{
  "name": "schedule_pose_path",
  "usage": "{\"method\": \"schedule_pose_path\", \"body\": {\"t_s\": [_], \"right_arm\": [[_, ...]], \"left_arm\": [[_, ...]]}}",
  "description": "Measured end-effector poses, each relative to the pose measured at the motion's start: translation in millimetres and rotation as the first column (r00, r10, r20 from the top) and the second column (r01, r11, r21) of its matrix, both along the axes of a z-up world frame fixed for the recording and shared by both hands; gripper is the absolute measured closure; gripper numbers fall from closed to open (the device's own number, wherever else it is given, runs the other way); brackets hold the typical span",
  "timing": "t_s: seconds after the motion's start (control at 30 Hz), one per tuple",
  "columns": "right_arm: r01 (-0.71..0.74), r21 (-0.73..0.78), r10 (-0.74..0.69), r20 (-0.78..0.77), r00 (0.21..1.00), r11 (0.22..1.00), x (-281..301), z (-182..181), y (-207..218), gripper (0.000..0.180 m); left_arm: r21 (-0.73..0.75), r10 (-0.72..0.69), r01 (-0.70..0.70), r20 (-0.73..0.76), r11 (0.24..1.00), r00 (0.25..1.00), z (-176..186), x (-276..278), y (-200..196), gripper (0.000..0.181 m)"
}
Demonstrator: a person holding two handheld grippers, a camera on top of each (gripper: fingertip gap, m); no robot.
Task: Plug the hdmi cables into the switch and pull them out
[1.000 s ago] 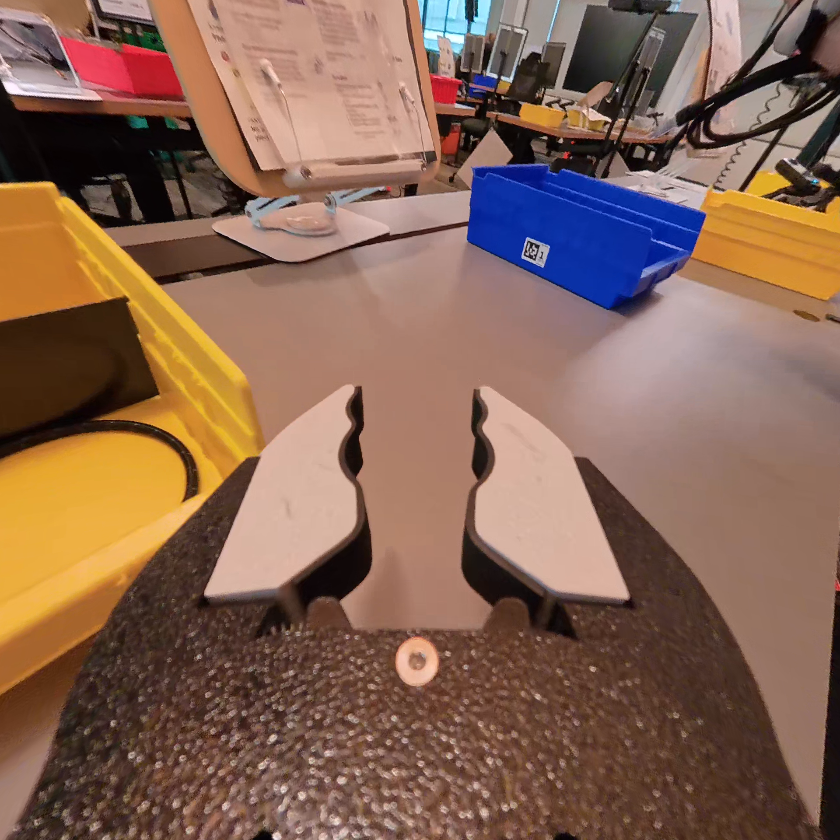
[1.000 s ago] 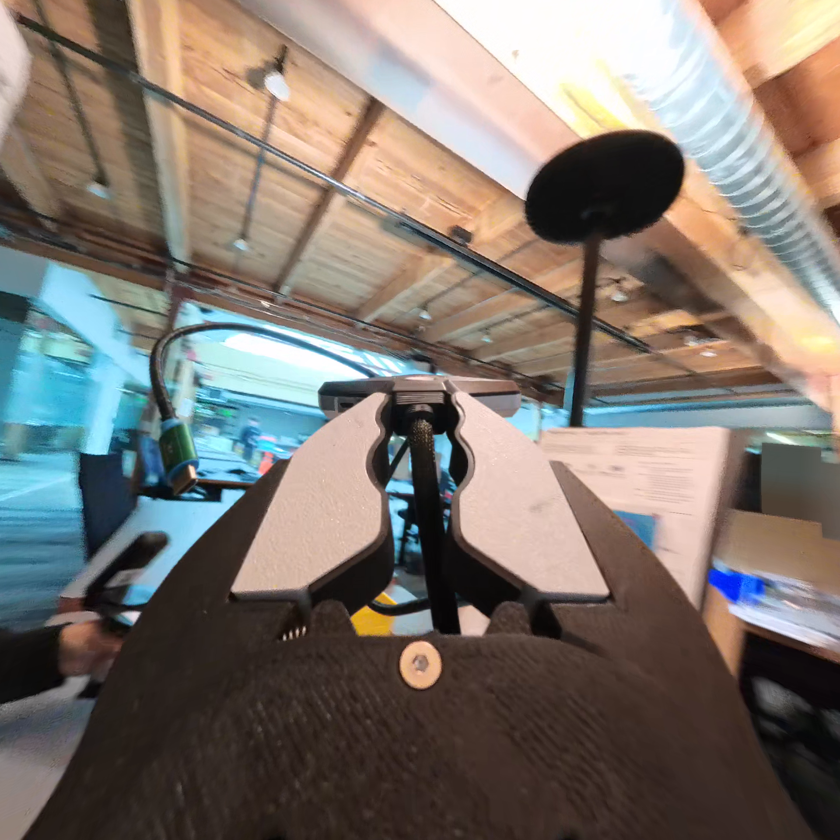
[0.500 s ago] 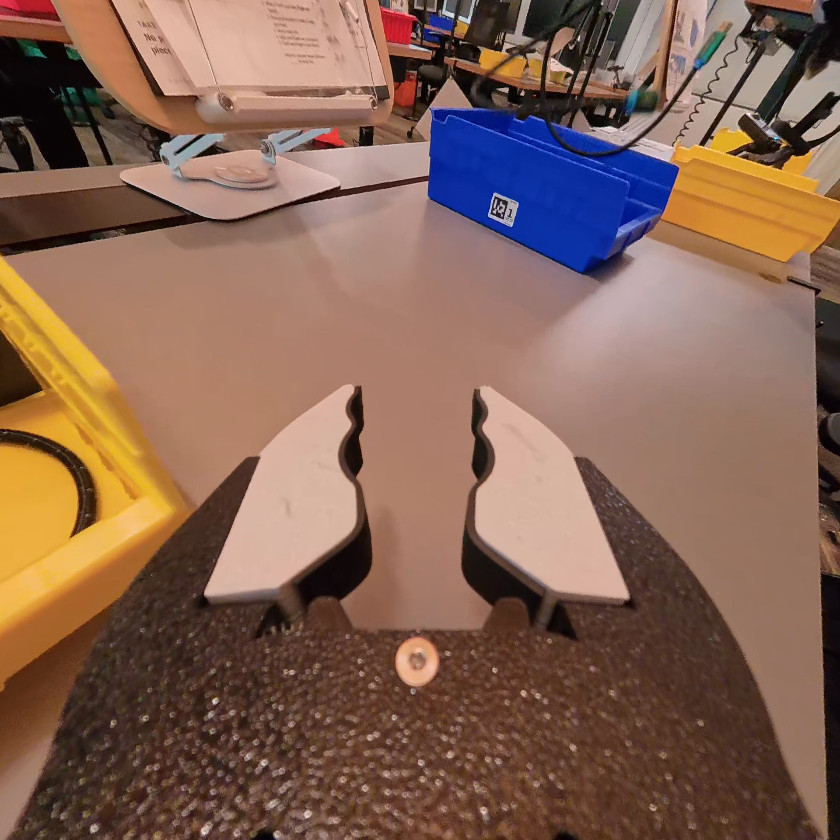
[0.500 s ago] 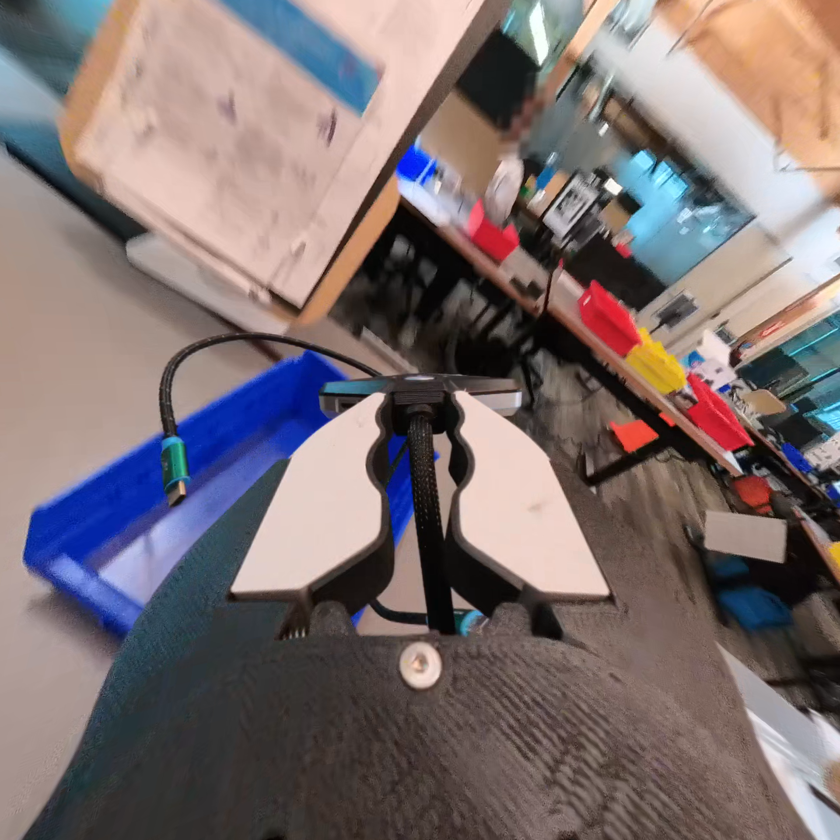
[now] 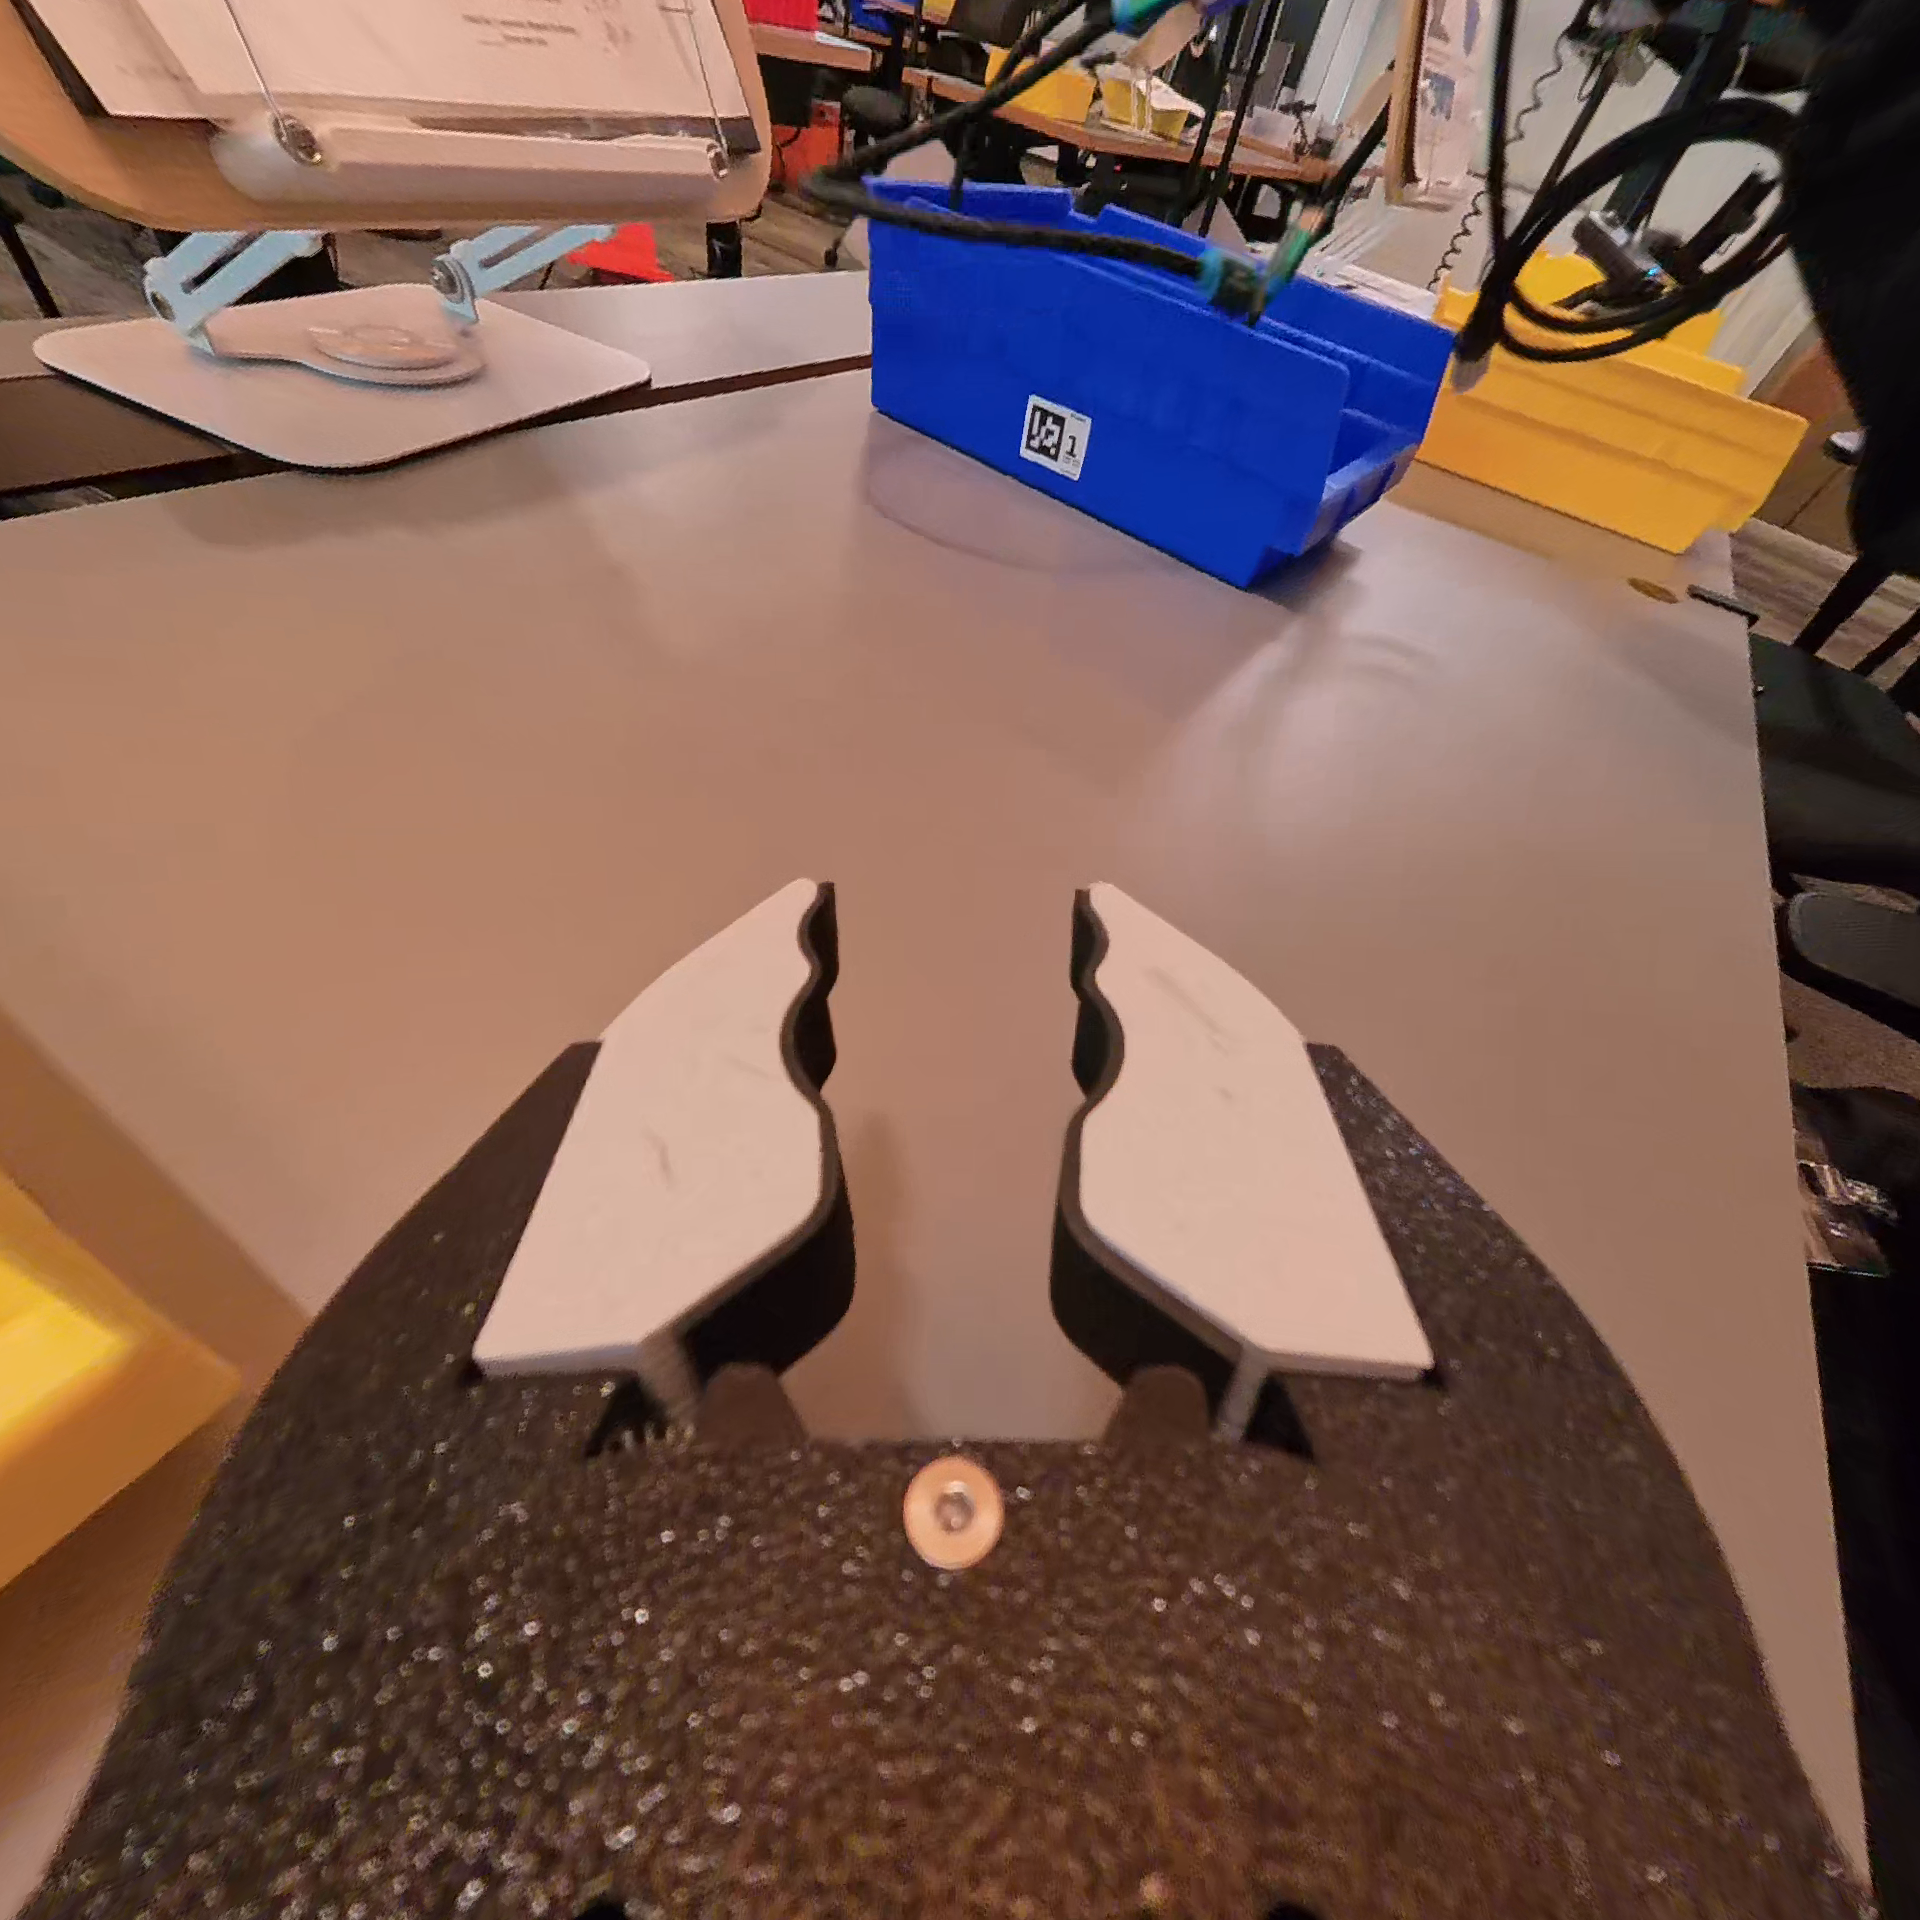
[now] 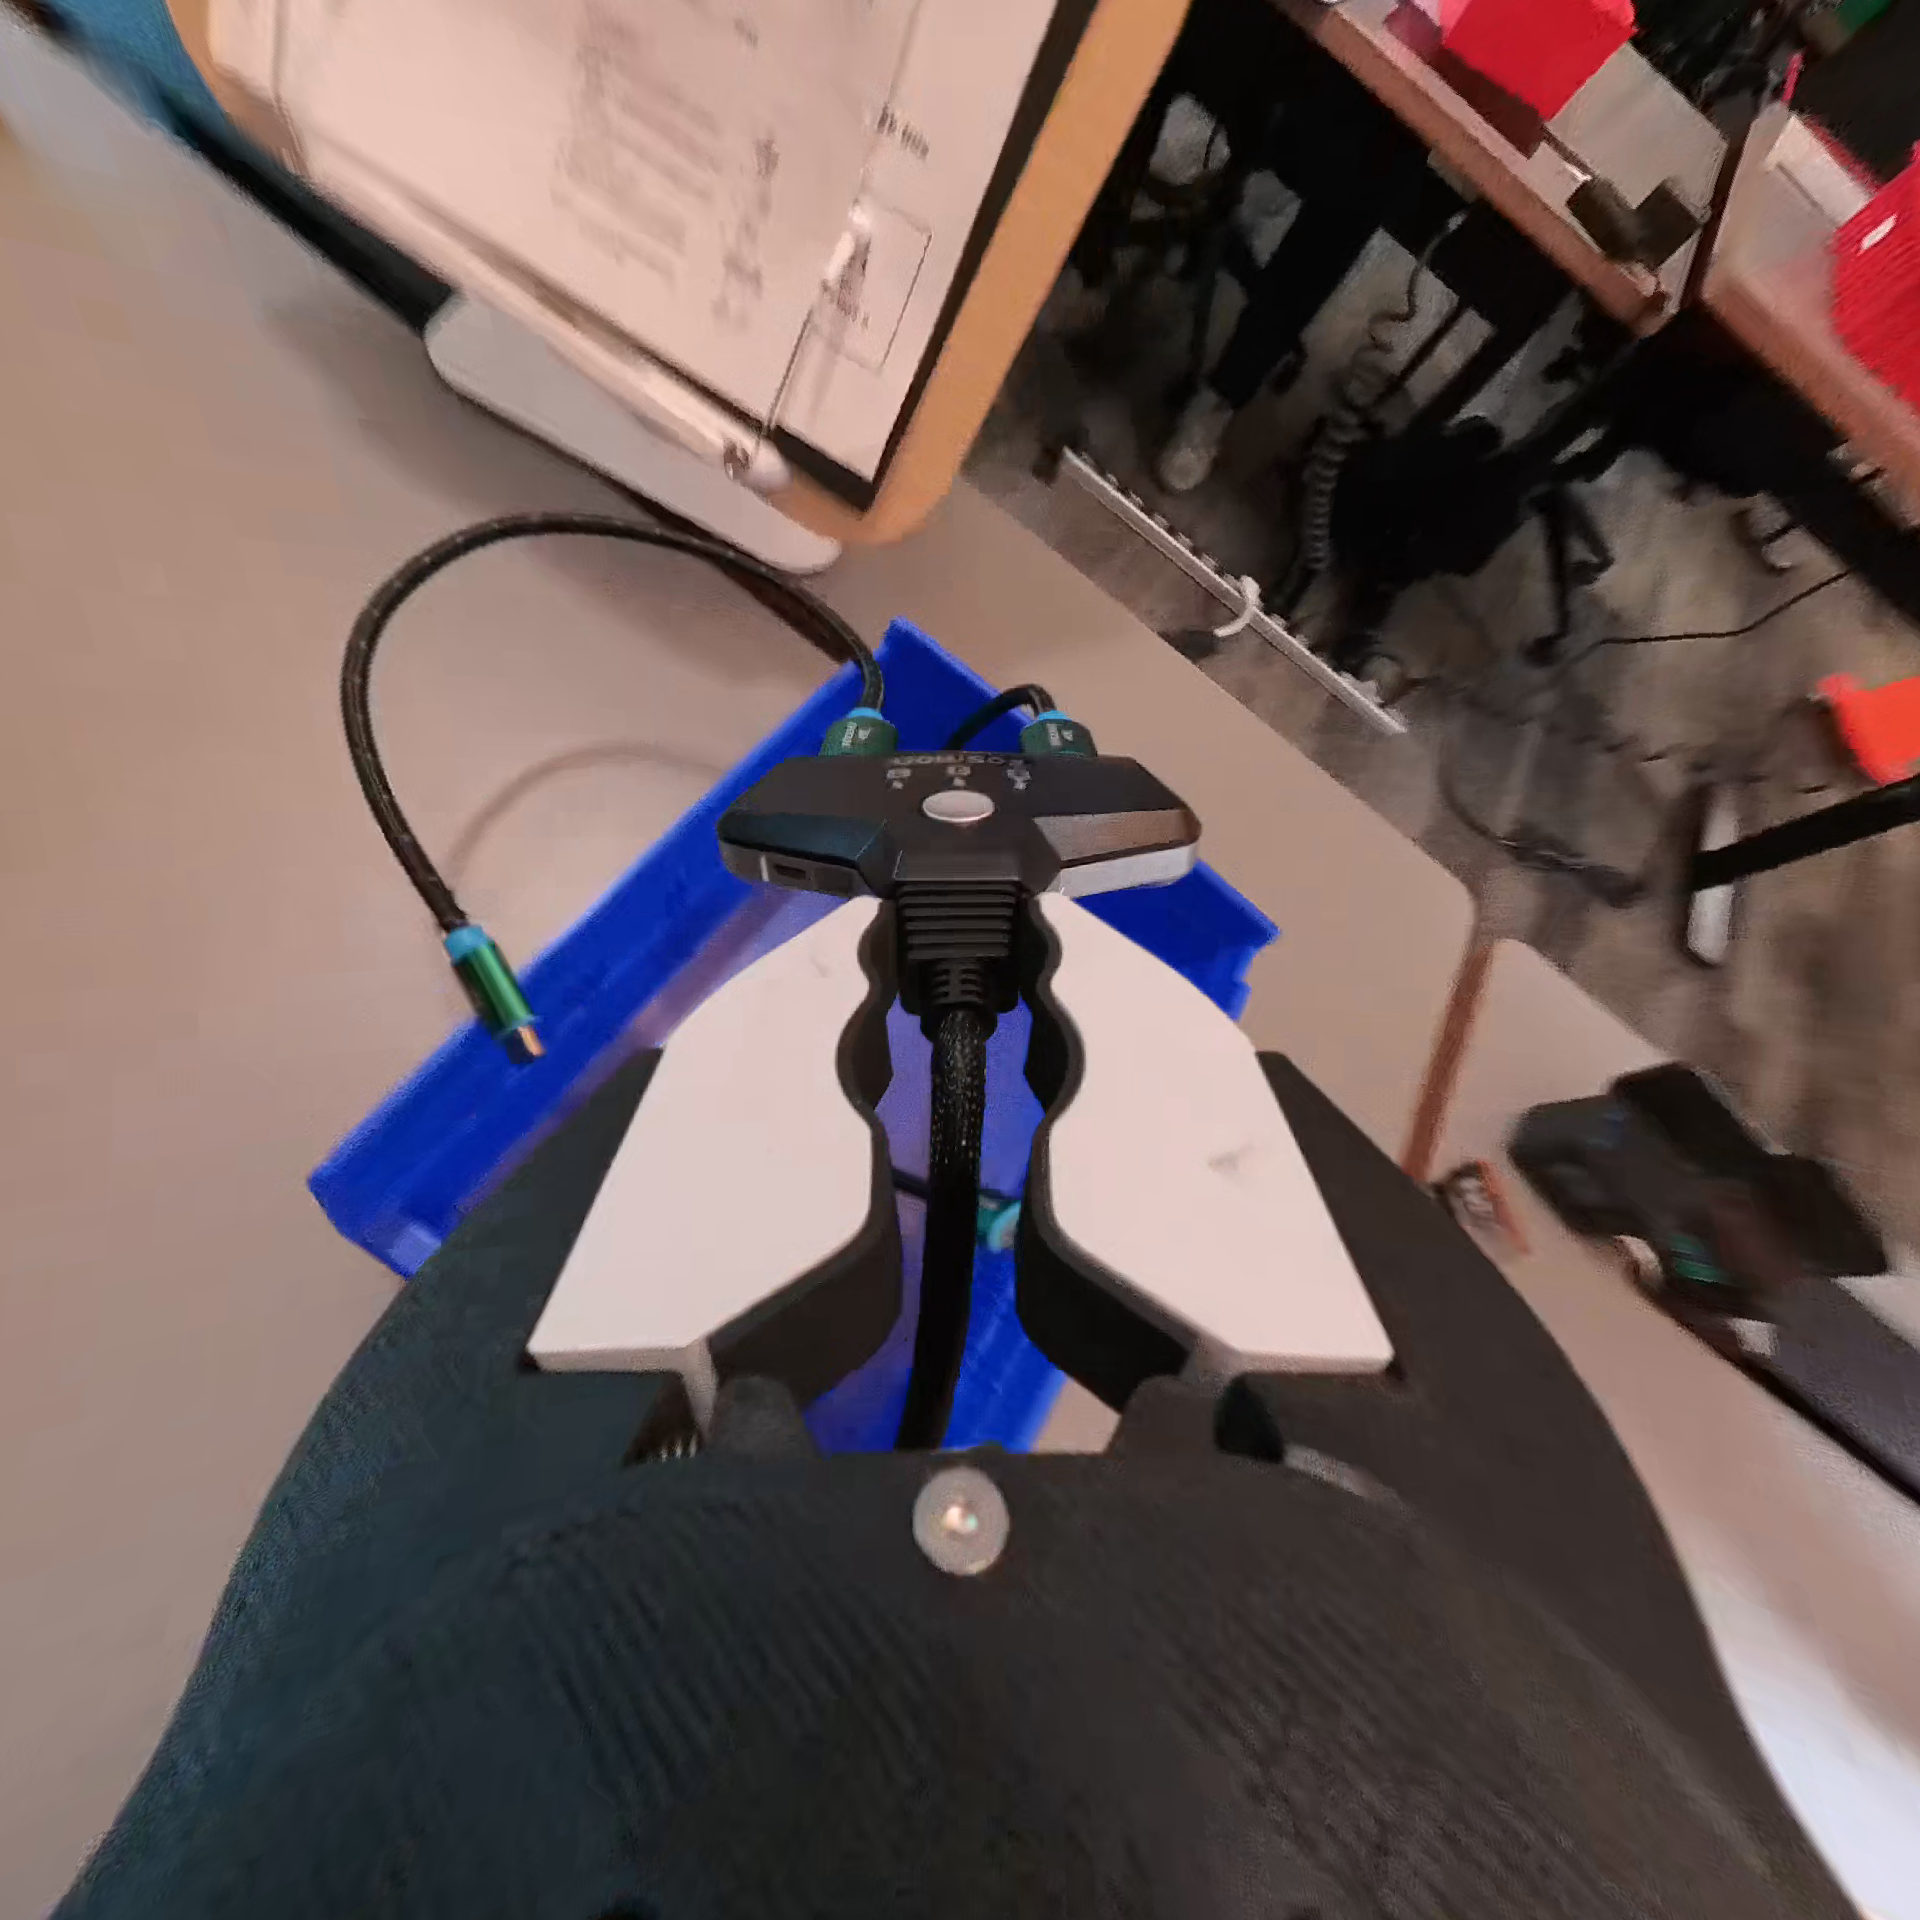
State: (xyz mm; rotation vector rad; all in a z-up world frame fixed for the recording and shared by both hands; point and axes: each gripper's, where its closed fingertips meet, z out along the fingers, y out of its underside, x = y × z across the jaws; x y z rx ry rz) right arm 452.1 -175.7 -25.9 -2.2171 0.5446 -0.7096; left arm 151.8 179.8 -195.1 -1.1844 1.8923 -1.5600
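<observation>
My right gripper is shut on the ribbed cable collar of the black HDMI switch and holds it in the air above the blue bin. Two braided cables with green plugs sit in the switch's far side. One cable loops left and its free green plug dangles over the bin. My left gripper is open and empty, low over the grey table. In the left wrist view the dangling cable hangs over the blue bin.
A document stand stands at the table's far left; it also shows in the right wrist view. A yellow bin sits beyond the blue one, and another yellow bin lies at my left gripper's near left. The table edge is to the right.
My right gripper has swung down from pointing at the ceiling to pointing over the blue bin, still holding the switch. My left gripper has moved right, away from the near yellow bin.
</observation>
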Motion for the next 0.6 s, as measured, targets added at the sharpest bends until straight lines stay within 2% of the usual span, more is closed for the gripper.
{"method": "schedule_pose_path", "body": {"t_s": [0.2, 0.5, 0.6], "right_arm": [[0.005, 0.311, 0.004, -0.030, 1.000, 0.950, 11.2, 18.8, -1.2, 0.158], [0.172, 0.305, -0.093, -0.257, 0.962, 0.937, 46.2, 18.2, -18.5, 0.158], [0.183, 0.385, -0.067, -0.295, 0.953, 0.905, 55.4, 30.8, -19.6, 0.158]], "left_arm": [[-0.046, -0.012, 0.012, -0.002, 0.999, 1.000, 2.5, 0.8, 0.0, 0.140], [-0.077, -0.011, 0.011, 0.001, 0.997, 1.000, 4.6, 1.7, 0.9, 0.144], [-0.074, -0.010, 0.009, -0.008, 0.997, 1.000, 3.2, 2.3, 0.7, 0.144]]}}
